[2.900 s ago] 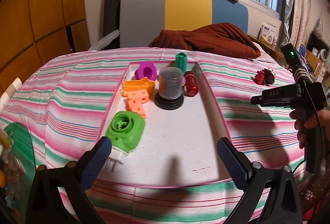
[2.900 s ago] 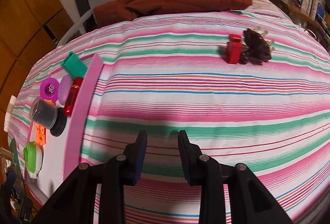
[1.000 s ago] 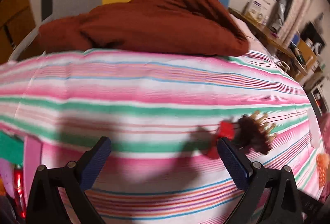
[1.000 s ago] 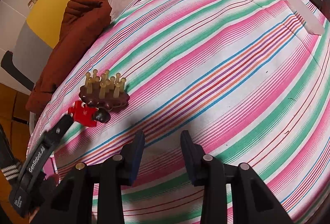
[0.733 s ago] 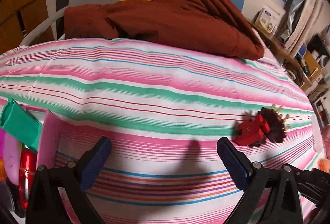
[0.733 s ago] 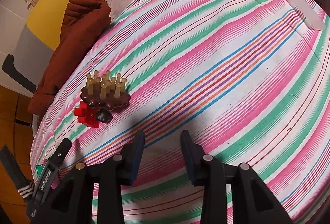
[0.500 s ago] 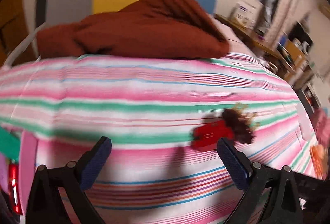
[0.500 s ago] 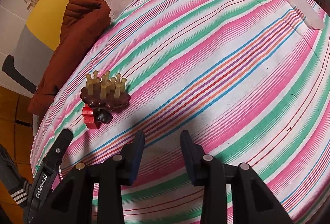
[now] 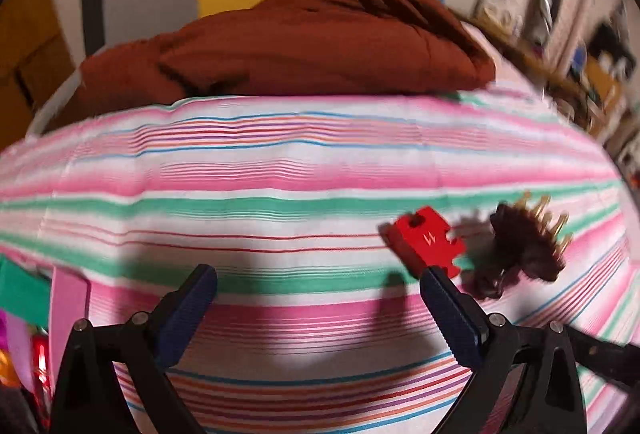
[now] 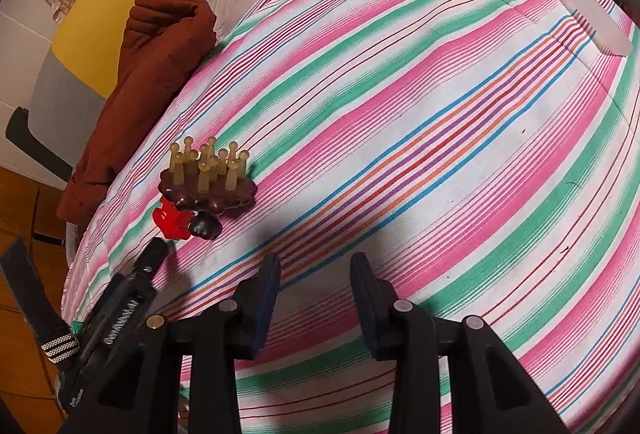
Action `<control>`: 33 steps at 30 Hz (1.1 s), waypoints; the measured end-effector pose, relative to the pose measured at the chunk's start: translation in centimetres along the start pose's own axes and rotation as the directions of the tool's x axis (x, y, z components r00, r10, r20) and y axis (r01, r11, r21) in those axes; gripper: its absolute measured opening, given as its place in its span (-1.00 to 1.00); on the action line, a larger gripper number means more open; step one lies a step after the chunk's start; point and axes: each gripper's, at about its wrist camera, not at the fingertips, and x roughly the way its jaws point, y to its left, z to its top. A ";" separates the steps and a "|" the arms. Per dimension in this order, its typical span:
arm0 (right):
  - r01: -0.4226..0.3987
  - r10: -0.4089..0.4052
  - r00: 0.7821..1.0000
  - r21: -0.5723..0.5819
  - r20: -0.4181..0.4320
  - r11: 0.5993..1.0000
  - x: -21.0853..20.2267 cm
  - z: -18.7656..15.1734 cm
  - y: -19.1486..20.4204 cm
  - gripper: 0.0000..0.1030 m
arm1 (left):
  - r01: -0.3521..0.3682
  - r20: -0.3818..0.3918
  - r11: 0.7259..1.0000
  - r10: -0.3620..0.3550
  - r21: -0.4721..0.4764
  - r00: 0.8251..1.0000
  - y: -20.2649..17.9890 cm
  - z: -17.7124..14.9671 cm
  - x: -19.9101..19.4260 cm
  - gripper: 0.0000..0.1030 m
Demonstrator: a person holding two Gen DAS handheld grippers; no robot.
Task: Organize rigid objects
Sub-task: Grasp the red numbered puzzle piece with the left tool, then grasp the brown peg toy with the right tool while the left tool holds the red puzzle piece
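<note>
The small red plastic puzzle-shaped block (image 9: 426,244) lies on the striped bedcover touching the dark brown pegged massager (image 9: 524,248). The left gripper (image 9: 316,308), jaws wide apart and empty, is nearer, its right-side finger (image 9: 450,314) just below the block; the right gripper (image 10: 314,292) hangs narrowly parted, empty.

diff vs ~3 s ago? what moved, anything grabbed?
The left gripper has swung from over the tray to the red block, jaws open, one finger beside it. Nothing grabbed. The right gripper turned toward the brown comb, empty, its gap unchanged. Block and comb still lie together on the striped blanket.
</note>
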 end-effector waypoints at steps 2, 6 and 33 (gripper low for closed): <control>0.002 -0.002 1.000 -0.003 0.000 1.000 0.3 0.2 0.2 -0.30 | 0.038 0.037 0.999 -0.037 -0.020 0.999 0.1 0.1 -0.6 0.98; 0.008 -0.008 1.000 -0.009 0.001 1.000 0.5 0.2 0.5 -0.30 | 0.083 0.069 0.995 -0.087 0.054 0.994 -1.9 0.4 -0.9 0.99; 0.036 -0.035 0.999 -0.039 0.005 0.999 1.3 0.5 1.3 -0.30 | 0.168 0.013 0.898 -0.189 0.406 0.982 -7.5 0.5 2.4 -0.04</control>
